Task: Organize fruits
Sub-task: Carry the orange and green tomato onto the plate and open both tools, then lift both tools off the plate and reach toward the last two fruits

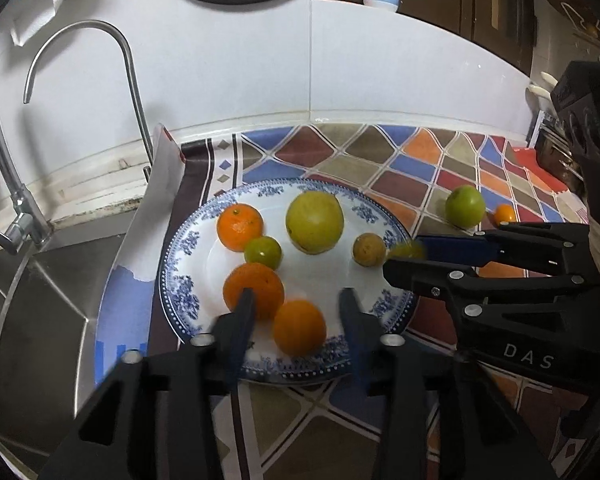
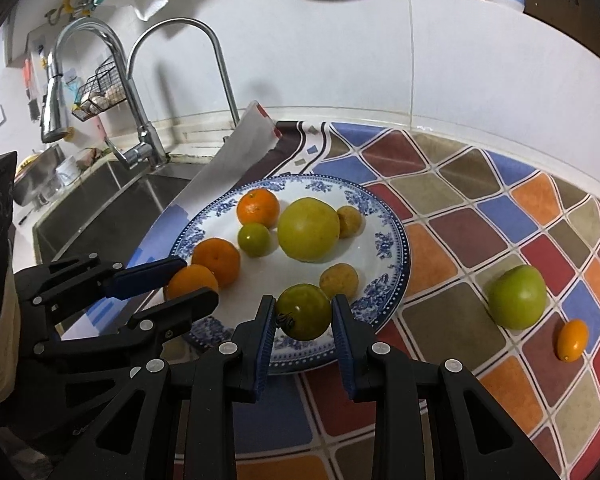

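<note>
The left gripper [image 1: 298, 300], angled down over the plate's [image 2: 396, 264] near-left rim, stands spread with an orange [image 1: 299, 327] loose between its fingers. The right gripper [image 2: 303, 320] tilts down at the near rim, pinching a dark green fruit [image 2: 304, 312]. The plate holds 3 oranges, 3 greenish fruits and 2 small yellowish ones.

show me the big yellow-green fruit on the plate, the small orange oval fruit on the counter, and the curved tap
big yellow-green fruit [image 2: 308, 229], right wrist view, its middle.
small orange oval fruit [image 2: 572, 339], right wrist view, its middle.
curved tap [image 1: 134, 80], left wrist view, its upright pipe.
</note>
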